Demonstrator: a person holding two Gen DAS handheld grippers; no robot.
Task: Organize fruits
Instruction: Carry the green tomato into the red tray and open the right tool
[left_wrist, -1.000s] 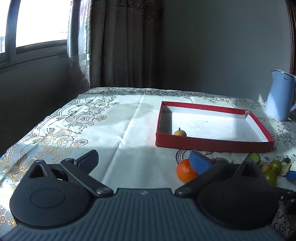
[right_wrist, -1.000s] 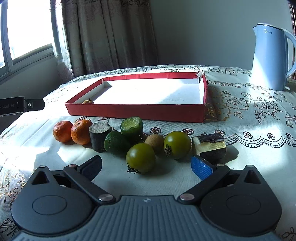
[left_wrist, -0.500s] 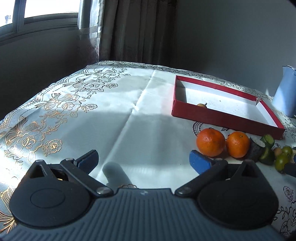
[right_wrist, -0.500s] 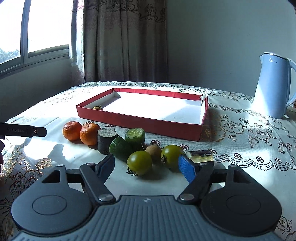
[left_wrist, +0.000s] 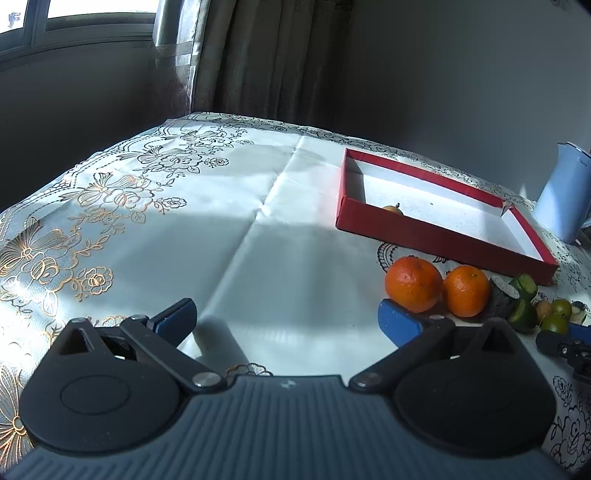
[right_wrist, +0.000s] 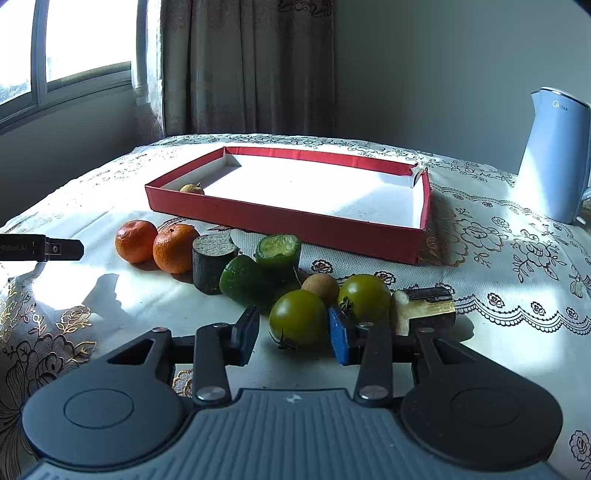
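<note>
Jaws of the right gripper (right_wrist: 293, 338) have just been closing, from spread wide a second ago to a narrow gap now, and the near green tomato (right_wrist: 298, 318) sits between them. The blue pad on its right side looks to be at the tomato's skin, but a sliver of white cloth shows by the dark left finger, so I cannot tell whether it is truly pinched yet. Just right of the blue pad sit a second green tomato (right_wrist: 365, 297) and a dark-skinned, pale-fleshed cut piece (right_wrist: 424, 308). A small tan round fruit (right_wrist: 320, 287) lies just beyond the near tomato. Further out to the left come two green cucumber chunks (right_wrist: 258, 271), a dark cut cylinder (right_wrist: 212, 264) and two orange mandarins (right_wrist: 157, 245). Beyond them all lies the shallow red cardboard tray with a white floor (right_wrist: 288, 221), holding one small yellowish fruit (right_wrist: 192, 188) in its near-left corner. A pale blue kettle (right_wrist: 554, 155) stands far right.

The left gripper (left_wrist: 286, 321) hangs spread wide over the floral tablecloth (left_wrist: 147, 236), nothing between its fingers. A second ago the tray sat straight ahead of it; now the tray is off to the right and the mandarins show in full just past its right fingertip.
</note>
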